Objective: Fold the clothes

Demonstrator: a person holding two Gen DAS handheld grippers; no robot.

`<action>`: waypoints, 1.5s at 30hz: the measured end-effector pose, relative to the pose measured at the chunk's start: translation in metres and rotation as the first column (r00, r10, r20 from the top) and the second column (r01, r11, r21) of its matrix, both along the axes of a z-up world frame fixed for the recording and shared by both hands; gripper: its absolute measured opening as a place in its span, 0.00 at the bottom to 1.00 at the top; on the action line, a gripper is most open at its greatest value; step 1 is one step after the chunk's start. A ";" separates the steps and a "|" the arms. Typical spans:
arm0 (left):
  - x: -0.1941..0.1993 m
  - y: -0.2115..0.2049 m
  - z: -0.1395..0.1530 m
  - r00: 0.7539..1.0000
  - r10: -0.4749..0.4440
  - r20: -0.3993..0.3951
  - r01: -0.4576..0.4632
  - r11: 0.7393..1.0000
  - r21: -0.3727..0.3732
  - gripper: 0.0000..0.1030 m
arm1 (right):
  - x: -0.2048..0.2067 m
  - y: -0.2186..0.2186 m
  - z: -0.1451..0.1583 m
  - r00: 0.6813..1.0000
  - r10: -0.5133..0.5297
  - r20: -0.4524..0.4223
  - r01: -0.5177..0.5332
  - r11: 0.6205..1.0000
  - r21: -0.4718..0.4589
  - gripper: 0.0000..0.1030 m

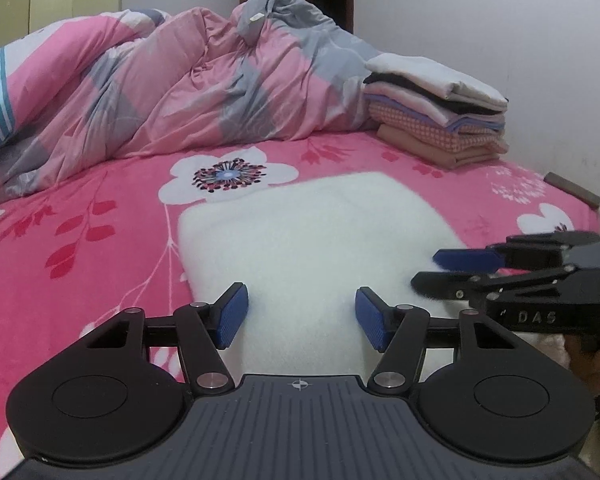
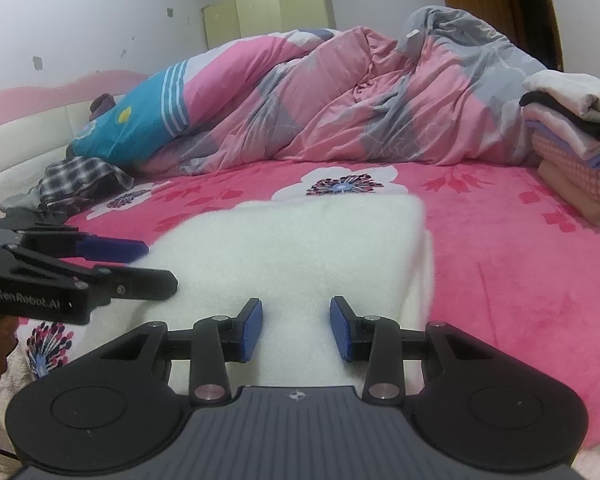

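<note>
Left tongs [image 1: 302,318]: released, blue pads wide apart, nothing between them; they sit low over the near edge of the white fluffy garment [image 1: 312,236].
Right tongs [image 2: 296,330]: also released, pads spread, gripping nothing, poised over the near edge of the same white garment [image 2: 300,240].
Side by side: in the left wrist view the right tongs [image 1: 452,270] come in from the right, over the garment's right edge; in the right wrist view the left tongs [image 2: 148,264] come in from the left.
White garment: lies folded into a flat rectangle on the bed [image 1: 80,248], near its front edge, on the pink flowered sheet.
Folded stack [image 1: 436,108]: a pile of folded clothes at the far right of the bed, well apart from the white garment.
Quilt [image 1: 180,92]: pink and grey, bunched up along the far side of the bed.
Checked cloth [image 2: 76,184]: crumpled at the far left, by the quilt.
</note>
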State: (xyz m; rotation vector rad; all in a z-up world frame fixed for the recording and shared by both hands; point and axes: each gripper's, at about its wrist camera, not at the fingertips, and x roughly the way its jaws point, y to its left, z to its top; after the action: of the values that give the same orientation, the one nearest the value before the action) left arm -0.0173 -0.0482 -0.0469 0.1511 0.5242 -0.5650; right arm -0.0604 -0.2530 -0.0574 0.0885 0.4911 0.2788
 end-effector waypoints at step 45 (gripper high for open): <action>0.031 0.002 -0.004 1.000 -0.008 -0.009 0.008 1.000 -0.022 0.61 | 0.053 -0.005 0.001 0.999 -0.020 -0.029 0.021 0.999 0.041 0.39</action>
State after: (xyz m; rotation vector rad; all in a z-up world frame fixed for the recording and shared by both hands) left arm 0.0137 -0.0464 -0.0513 0.1301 0.5261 -0.5790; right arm -0.0071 -0.2579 -0.0561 0.1381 0.5123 0.2681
